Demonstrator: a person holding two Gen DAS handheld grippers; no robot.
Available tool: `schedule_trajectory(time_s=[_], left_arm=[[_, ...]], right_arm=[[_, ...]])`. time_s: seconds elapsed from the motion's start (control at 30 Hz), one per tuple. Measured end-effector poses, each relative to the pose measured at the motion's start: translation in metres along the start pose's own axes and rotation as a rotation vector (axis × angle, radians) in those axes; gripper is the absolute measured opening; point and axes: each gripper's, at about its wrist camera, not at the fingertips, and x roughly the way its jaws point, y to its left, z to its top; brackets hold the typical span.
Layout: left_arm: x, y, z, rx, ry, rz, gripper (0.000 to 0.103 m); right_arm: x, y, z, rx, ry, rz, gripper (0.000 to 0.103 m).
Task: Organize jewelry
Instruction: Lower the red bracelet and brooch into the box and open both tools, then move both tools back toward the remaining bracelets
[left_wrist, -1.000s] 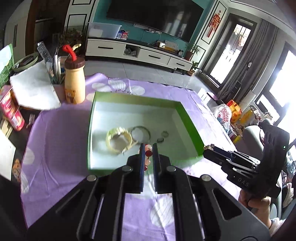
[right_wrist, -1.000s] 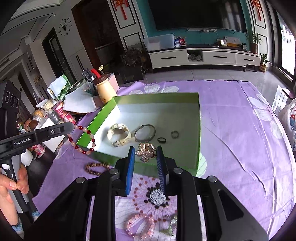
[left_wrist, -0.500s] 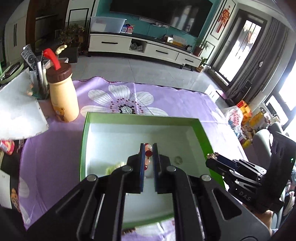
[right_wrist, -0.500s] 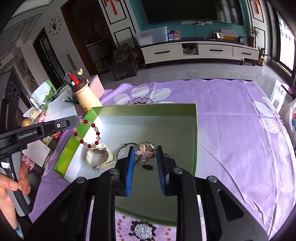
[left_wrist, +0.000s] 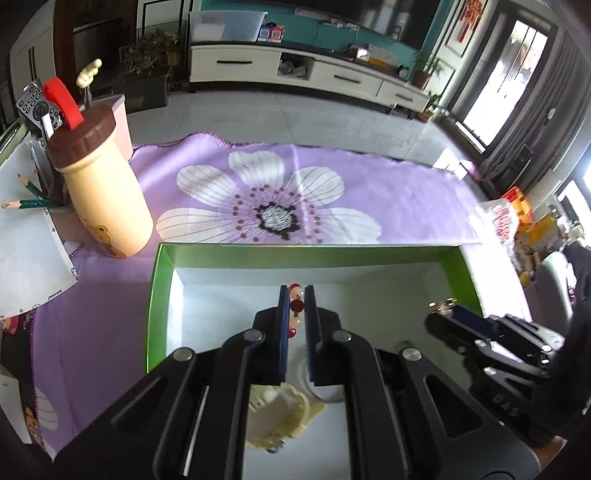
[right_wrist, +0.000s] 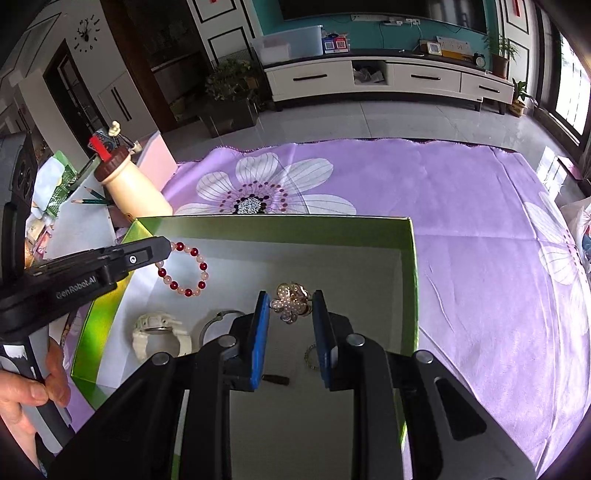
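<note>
Ahead of me a white cabinet (right_wrist: 388, 79) lines the teal wall (right_wrist: 369, 7). Upper right, a bright window (left_wrist: 506, 70) lights the pale tiled floor (right_wrist: 369, 122).

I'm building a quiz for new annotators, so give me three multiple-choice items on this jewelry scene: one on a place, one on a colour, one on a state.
1. Where does the white watch lie?
A. inside the green box
B. on the purple cloth
C. beside the bottle

2. What colours are the beaded bracelet?
A. blue and gold
B. red and pale pink
C. all black

3. What does the right gripper hold?
A. a ring
B. nothing
C. a flower brooch

Answers: 1 A, it rests on the box floor; 2 B, red beads alternate with pale ones; 3 C, the brooch sits between its fingers.
</note>
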Motion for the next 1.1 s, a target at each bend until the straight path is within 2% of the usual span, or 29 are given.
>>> schedule_trajectory(time_s=[0.07,0.2,0.23,0.3,0.43,0.57,0.63,0.7,0.8,0.97,1.1], left_arm=[[0.009,0.001,0.0,0.016,0.019,0.041,0.007],[0.011,0.006,-0.002,0.024,0.022,0.077,0.009],[0.01,0.008,-0.003,0.02,0.02,0.078,0.013],[0.004,0.01,-0.004,0.007,0.008,0.065,0.032],[-0.011,0.009,-0.007,0.007,-0.023,0.043,0.046],[-0.034,0.005,-0.017,0.012,-0.062,0.024,0.066],[-0.048,0.004,-0.024,0.015,-0.079,0.013,0.068],[-0.065,0.004,-0.033,0.019,-0.105,0.013,0.079],[-0.092,0.006,-0.051,0.026,-0.145,0.007,0.088],[-0.127,0.014,-0.092,0.027,-0.164,0.02,0.093],[-0.142,0.022,-0.129,0.023,-0.137,0.039,0.094]], right_arm=[[0.005,0.0,0.001,0.003,0.015,-0.005,0.024],[0.011,-0.002,0.005,0.023,0.029,-0.014,0.025],[0.012,-0.002,0.006,0.028,0.029,-0.015,0.027],[0.008,-0.003,0.006,0.037,0.016,-0.009,0.034],[-0.007,-0.007,0.001,0.046,-0.013,0.009,0.036],[-0.026,-0.006,-0.011,0.038,-0.038,0.023,0.037],[-0.04,-0.006,-0.02,0.034,-0.056,0.03,0.038],[-0.057,-0.004,-0.031,0.023,-0.082,0.044,0.044],[-0.083,0.0,-0.048,-0.003,-0.121,0.051,0.05],[-0.121,-0.002,-0.075,-0.017,-0.153,0.061,0.051],[-0.145,-0.006,-0.098,-0.01,-0.165,0.051,0.051]])
